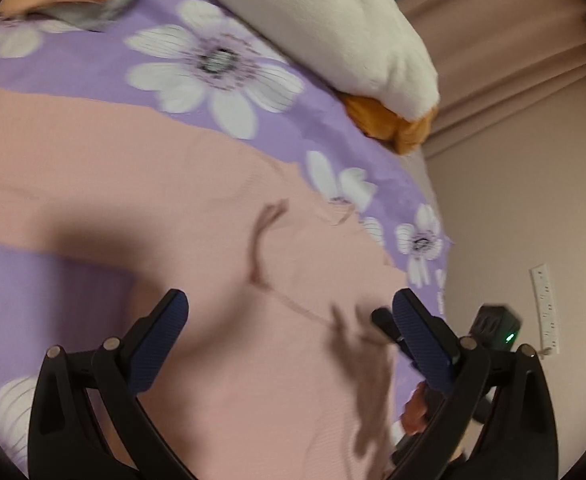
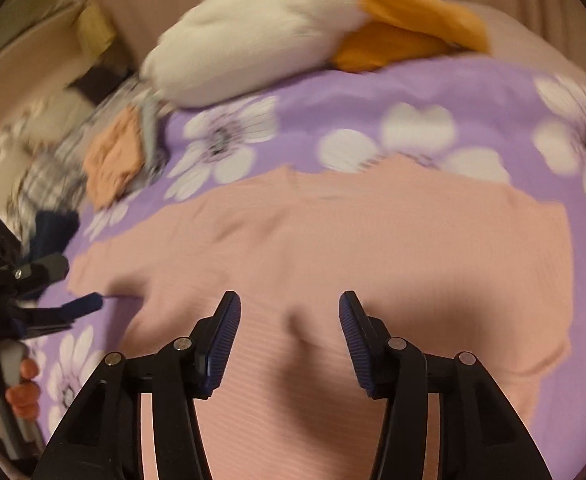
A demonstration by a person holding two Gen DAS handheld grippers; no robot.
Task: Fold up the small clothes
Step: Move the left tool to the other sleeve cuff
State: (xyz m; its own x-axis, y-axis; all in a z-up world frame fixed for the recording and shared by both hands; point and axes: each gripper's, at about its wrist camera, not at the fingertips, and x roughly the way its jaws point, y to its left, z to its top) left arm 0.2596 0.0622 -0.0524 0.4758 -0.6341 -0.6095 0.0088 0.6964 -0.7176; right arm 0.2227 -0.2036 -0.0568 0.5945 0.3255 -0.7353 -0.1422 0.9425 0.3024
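Pink ribbed cloth fills the near ground in both views: the pink garment lies spread flat on the bed's purple flowered sheet, directly under both tools. At the left, the left gripper hangs over it with its fingers wide and nothing between them. To the right, the right gripper stands partly parted, fingers on either side of a small raised pucker of cloth but not pressing it, so neither tool holds anything.

Judging from this, the step in hand is taking a fresh hold for a fold. It would go best by pinching both layers at an edge or corner, one tool at each end, then lifting together so the crease runs straight.

Only the left wrist view shows the garment's thin strap or seam line, the wall and a white power strip. Only the right wrist view shows the heap of other clothes at far left.
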